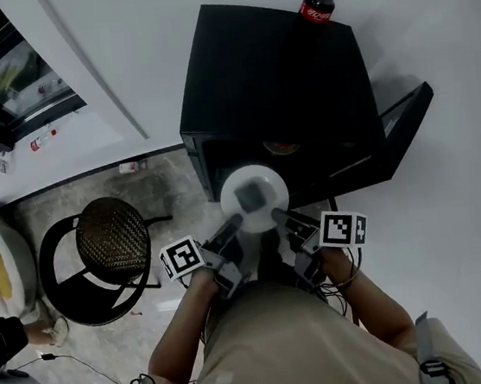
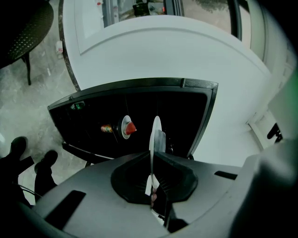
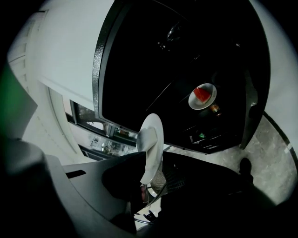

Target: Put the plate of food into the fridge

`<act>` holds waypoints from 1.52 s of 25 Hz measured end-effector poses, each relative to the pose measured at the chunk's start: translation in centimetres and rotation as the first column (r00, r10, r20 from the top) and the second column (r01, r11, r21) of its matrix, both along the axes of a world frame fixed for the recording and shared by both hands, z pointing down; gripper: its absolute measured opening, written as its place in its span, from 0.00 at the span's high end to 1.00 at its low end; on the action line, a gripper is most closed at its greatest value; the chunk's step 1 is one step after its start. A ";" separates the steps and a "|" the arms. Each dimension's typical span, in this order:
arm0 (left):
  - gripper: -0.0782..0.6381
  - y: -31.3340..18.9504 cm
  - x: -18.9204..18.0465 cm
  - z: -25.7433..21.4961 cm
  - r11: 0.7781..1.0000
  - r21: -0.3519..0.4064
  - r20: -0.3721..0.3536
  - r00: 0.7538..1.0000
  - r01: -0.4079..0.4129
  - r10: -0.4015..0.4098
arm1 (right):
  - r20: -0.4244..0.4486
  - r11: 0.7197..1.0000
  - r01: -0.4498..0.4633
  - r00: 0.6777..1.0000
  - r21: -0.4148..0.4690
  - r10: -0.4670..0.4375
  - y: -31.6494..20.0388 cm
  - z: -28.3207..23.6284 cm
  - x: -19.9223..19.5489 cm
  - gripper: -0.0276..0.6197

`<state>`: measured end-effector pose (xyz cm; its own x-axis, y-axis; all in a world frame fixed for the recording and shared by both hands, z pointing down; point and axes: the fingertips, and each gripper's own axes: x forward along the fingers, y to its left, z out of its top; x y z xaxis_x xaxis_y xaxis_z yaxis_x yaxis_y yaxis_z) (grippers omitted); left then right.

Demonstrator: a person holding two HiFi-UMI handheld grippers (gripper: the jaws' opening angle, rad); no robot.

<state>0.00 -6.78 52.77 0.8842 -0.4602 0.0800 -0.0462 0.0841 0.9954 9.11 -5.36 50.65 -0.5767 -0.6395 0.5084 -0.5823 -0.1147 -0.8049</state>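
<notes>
Plate [image 1: 254, 192] hangs before the open fridge [image 1: 275, 87], left gripper [image 1: 234, 223] clenched on its rim, right gripper [image 1: 279, 216] loosened around it.

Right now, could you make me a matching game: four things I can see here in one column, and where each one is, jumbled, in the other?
1. cola bottle
2. white plate
3. dish with red food
4. black chair

A. inside the fridge
B. on the floor
C. on top of the fridge
D. gripped by the left tool

Pairs: 1-C, 2-D, 3-A, 4-B.
</notes>
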 end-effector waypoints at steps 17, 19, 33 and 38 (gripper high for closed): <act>0.87 -3.3 0.3 3.5 1.000 0.021 0.076 0.997 0.017 -0.018 | -0.212 0.990 0.130 0.970 0.047 -0.118 0.1 0.2 2.1 0.91; 0.87 -3.9 0.4 3.9 0.999 0.034 0.088 0.996 0.015 -0.018 | -0.219 0.986 0.159 0.965 0.055 -0.143 0.2 0.1 1.6 0.92; 0.87 -6.5 1.7 8.2 0.998 0.016 0.144 0.988 0.058 -0.059 | -0.207 0.965 0.239 0.955 0.106 -0.213 0.9 -0.2 0.7 0.92; 0.87 -7.4 2.0 9.6 0.995 0.011 0.146 0.985 0.094 -0.095 | -0.225 0.963 0.251 0.948 0.101 -0.224 0.9 -0.3 1.3 0.92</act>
